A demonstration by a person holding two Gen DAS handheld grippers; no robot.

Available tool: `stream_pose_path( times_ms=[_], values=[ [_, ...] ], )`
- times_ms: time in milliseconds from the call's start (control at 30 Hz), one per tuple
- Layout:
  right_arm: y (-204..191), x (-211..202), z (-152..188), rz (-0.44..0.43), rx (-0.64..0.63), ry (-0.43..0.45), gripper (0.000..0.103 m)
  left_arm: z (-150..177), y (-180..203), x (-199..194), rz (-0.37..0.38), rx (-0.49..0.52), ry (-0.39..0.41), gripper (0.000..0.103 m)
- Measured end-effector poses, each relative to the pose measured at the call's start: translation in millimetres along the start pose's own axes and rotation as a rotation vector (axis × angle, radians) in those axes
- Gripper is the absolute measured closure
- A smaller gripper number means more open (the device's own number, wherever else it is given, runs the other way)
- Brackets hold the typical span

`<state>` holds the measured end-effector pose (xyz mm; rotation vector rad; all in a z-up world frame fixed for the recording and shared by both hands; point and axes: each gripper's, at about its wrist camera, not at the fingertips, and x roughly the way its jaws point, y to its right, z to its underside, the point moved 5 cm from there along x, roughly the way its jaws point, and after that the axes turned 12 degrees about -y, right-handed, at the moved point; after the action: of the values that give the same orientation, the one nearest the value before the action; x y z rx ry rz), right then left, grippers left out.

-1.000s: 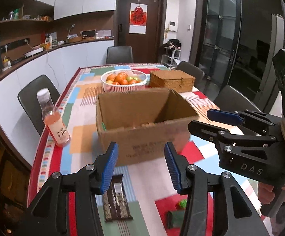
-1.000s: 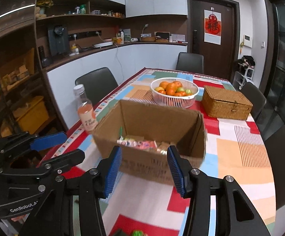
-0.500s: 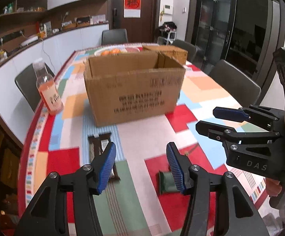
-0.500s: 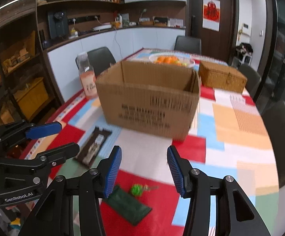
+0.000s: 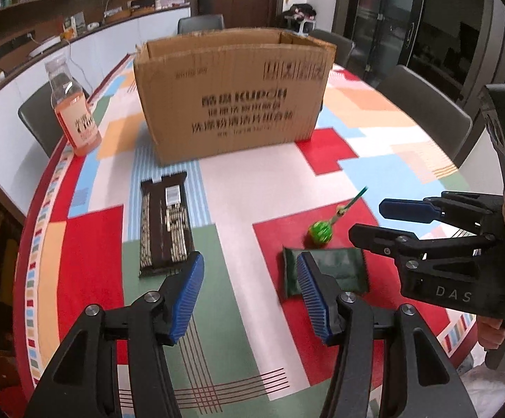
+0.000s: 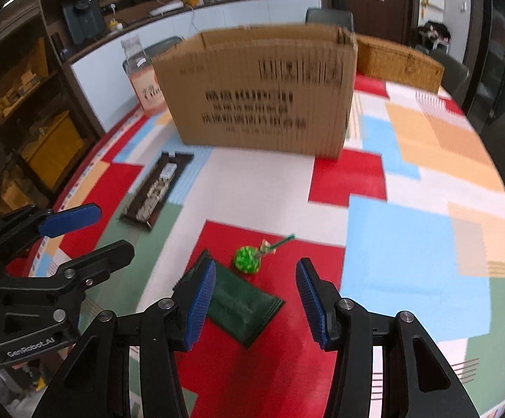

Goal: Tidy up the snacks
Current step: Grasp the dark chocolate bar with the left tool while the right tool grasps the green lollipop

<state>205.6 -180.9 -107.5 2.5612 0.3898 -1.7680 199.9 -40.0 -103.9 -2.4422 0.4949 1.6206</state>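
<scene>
matt cardboard box (image 5: 231, 101), glossy dark wrapper (image 5: 165, 223)

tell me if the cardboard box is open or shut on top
Open. The cardboard box stands upright, its top rim bare with no flaps folded over. From this low angle its inside is hidden, so whether it holds anything cannot be told.

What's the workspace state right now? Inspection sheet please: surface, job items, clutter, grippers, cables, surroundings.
Surface: table under a colourful patchwork cloth.
Job's things: open cardboard box upright; dark snack bar, green packet and green lollipop lie loose in front of it.
Clutter: drink bottle left of box; wicker box behind.
Grippers: left gripper open, empty, jaws just opened further; right gripper open, empty, above the packet.
Cables: nothing seen on the table.
Surroundings: chairs, counter, shelves, door.
</scene>
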Motion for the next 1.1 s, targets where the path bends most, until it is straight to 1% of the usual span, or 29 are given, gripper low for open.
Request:
stream_pose_path(
  times_ms=[133, 300, 367, 500, 600, 667, 800, 933, 1100],
  values=[
    [0, 18, -2, -0.004, 0.001, -0.034, 0.054, 4, -4, 14, -0.003, -0.016, -0.036, 0.049],
    [-2, 36, -8, -0.006, -0.008, -0.064, 0.055, 5, -14, 24, -0.016, -0.046, -0.058, 0.048],
    [-3, 44, -10, 0.001, -0.013, -0.079, 0.061, 6, -19, 27, -0.022, -0.058, -0.065, 0.048],
    [-4, 55, -11, -0.005, -0.016, -0.101, 0.065, 6, -24, 29, -0.027, -0.069, -0.068, 0.046],
    [-5, 61, -13, 0.005, -0.024, -0.107, 0.066, 6, -25, 31, -0.023, -0.073, -0.071, 0.046],
    [-5, 61, -14, -0.002, -0.026, -0.104, 0.07, 5, -26, 32, -0.022, -0.074, -0.072, 0.046],
    [-8, 65, -18, 0.015, -0.04, -0.112, 0.077, 4, -31, 34, -0.021, -0.085, -0.074, 0.046],
    [-13, 63, -22, 0.029, -0.058, -0.101, 0.077, 3, -39, 32, -0.017, -0.103, -0.065, 0.046],
    [-25, 56, -33, 0.029, -0.085, -0.075, 0.077, -5, -55, 31, -0.029, -0.12, -0.046, 0.042]
  ],
)
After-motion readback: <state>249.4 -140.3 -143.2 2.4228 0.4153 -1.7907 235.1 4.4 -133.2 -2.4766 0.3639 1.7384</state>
